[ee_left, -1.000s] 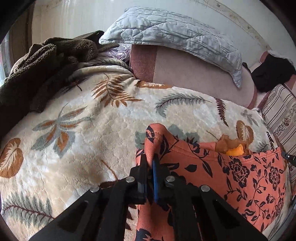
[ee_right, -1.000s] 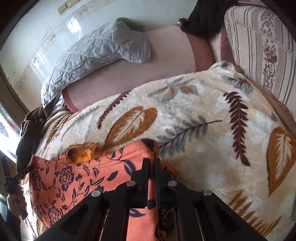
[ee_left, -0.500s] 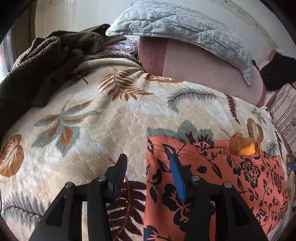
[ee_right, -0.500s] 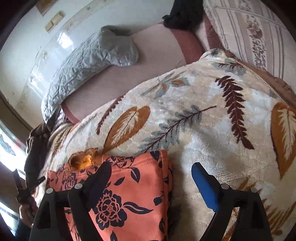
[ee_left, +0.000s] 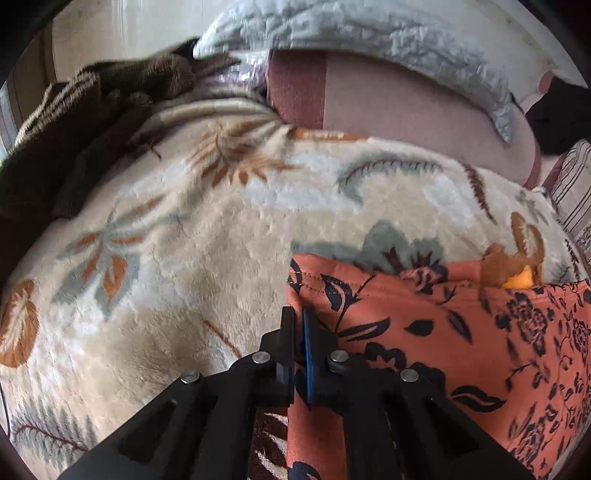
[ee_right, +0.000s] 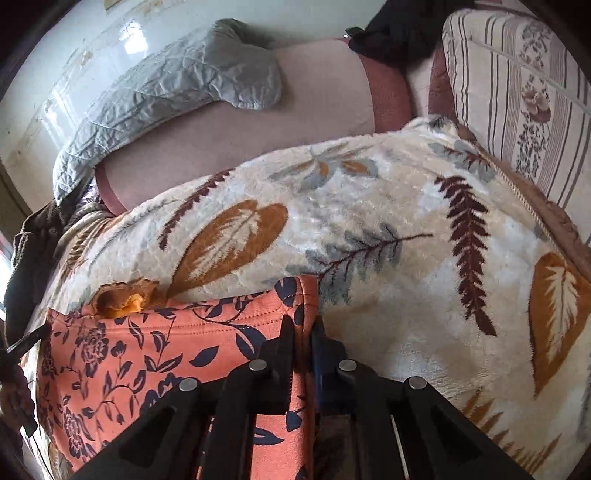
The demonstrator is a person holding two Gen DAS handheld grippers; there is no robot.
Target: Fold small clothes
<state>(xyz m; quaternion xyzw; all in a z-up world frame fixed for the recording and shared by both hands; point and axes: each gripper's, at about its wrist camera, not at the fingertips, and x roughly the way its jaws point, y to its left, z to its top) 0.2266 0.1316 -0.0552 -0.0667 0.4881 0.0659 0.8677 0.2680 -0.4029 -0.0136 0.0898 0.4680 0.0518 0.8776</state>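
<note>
An orange garment with dark blue flowers [ee_left: 461, 332] lies flat on a cream leaf-patterned blanket [ee_left: 184, 258]. My left gripper [ee_left: 298, 317] is shut on the garment's left edge, a little below its far left corner. In the right wrist view the same garment [ee_right: 147, 350] lies at lower left, and my right gripper [ee_right: 303, 325] is shut on its right edge near the far right corner. A small orange-brown fabric piece [ee_right: 122, 295] sticks out at the garment's far edge, also in the left wrist view [ee_left: 513, 269].
A grey quilted pillow [ee_left: 369, 33] lies on a pink sofa back [ee_right: 240, 129] beyond the blanket. A brown fleece heap [ee_left: 74, 122] sits at far left. A striped floral cushion [ee_right: 517, 92] and a black cloth [ee_right: 399, 29] are at the right.
Both grippers held the garment's far corners, opened and let them drop flat, and have now shut again on the garment's side edges, closer to me.
</note>
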